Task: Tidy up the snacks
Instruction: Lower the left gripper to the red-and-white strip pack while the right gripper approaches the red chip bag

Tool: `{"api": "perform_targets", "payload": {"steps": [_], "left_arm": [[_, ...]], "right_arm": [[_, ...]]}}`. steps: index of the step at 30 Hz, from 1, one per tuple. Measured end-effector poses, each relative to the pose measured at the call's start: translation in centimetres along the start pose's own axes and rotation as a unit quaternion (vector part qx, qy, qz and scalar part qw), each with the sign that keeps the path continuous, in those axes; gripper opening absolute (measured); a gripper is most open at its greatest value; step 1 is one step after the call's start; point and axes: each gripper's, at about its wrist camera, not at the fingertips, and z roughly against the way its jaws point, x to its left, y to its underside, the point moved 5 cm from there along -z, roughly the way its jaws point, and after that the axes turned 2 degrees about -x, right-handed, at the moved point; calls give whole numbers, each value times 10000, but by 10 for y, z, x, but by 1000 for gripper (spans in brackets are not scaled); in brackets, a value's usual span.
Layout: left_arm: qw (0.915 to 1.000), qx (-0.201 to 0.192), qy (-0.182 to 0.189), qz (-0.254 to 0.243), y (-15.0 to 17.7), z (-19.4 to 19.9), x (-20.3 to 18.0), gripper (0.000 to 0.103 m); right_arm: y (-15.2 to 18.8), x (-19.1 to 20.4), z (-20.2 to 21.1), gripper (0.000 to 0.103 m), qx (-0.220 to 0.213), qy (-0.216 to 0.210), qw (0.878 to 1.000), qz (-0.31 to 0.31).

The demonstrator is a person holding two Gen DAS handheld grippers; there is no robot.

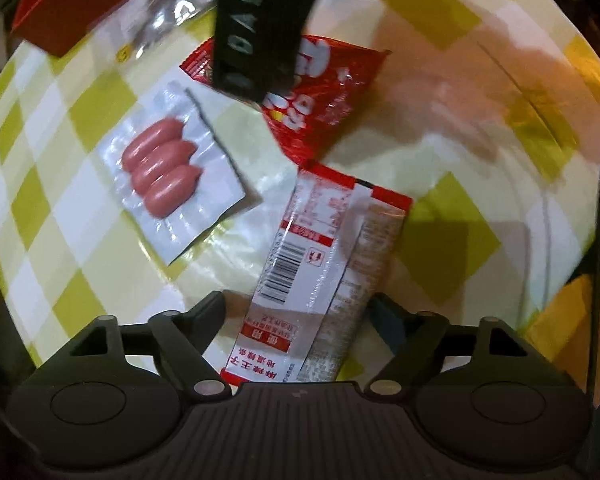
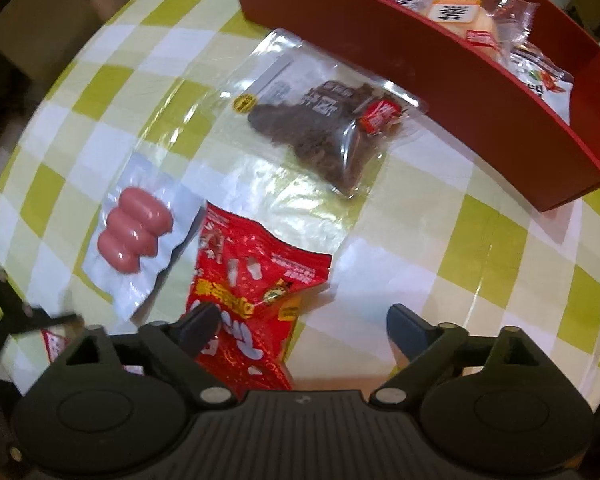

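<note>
My left gripper (image 1: 300,312) is open, its fingers on either side of a red-and-white snack packet (image 1: 320,280) that lies flat on the checked tablecloth. My right gripper (image 2: 304,328) is open over a red snack bag (image 2: 252,288); its left finger (image 2: 200,324) is over the bag's edge. The red bag also shows in the left wrist view (image 1: 320,96), under the right gripper's dark body (image 1: 260,28). A clear pack of three pink sausages (image 1: 168,168) (image 2: 134,236) lies beside both. A clear bag of dark brown snack (image 2: 324,132) lies by the red box (image 2: 480,92).
The red box holds several wrapped snacks (image 2: 460,12). Its corner shows in the left wrist view (image 1: 60,12). The green-and-white checked tablecloth (image 2: 480,280) covers the table. The table edge and a dark chair (image 2: 32,40) are at the far left.
</note>
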Motion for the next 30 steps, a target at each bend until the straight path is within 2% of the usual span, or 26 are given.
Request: {"api": "perform_targets", "payload": {"steps": [3,4,9,12,14,18,22,23,30], "left_arm": [[9997,48,-246,39,0,-4,-2,96],[9996,50,-281,18,-10,-8,-1,97],[9993,-41,-354,-59,-12,-10,-6,98],[9991,-139,-328,-211,-9,-5,-13,87],[9998,-128,-131,-111,-6,-2,-19,72],[9998,-159,-16,67,-3,-1,-22,66],[9997,-205,-90,118,6,2,-27,62],[9996,-190,-59,182,9,0,-26,62],[9977,-200,-144,635,18,1,-21,61]], "right_arm": [[4,0,-3,103,38,-58,9999,-79],[5,0,-4,103,64,-52,9999,-78],[8,8,-8,103,98,86,9998,133],[6,8,-9,103,128,66,9999,49],[7,9,-9,103,94,86,9999,94],[10,10,-6,103,54,68,9995,304],[15,3,8,69,-37,40,9994,354],[16,2,10,65,-30,31,9994,329],[37,-14,17,63,114,227,9993,279]]}}
